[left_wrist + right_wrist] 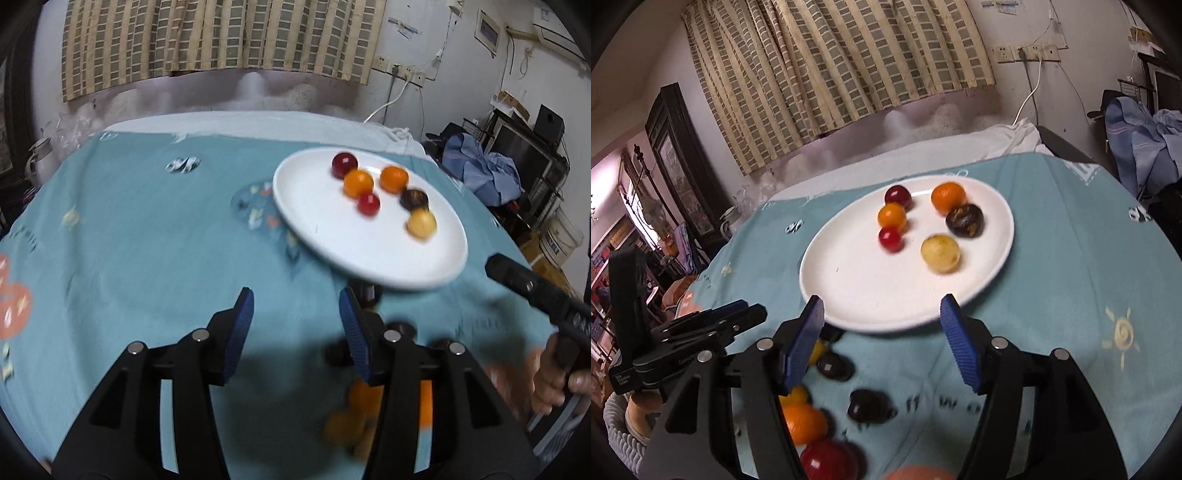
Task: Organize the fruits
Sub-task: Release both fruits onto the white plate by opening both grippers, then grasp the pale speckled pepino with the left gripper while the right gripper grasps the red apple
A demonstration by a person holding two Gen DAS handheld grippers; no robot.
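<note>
A white plate (332,251) lies on the teal cloth and carries several small round fruits: a dark red one (344,165), two orange ones (357,182), a small red one (368,204), a dark one (414,198) and a yellow one (422,223). My left gripper (295,317) is open over bare cloth, left of the plate's near rim, with nothing between its pads. My right gripper (882,314) is open at the near rim of the plate (871,288), also holding nothing. Loose fruits lie below it: dark ones (868,406), an orange one (805,421) and a red one (829,461).
The teal tablecloth (129,240) covers a round table with a checked curtain (221,37) behind. A white woven basket (617,424) stands off the table's left edge. A hand (554,380) grips the other tool's black frame (524,284). Clothes and boxes crowd the right.
</note>
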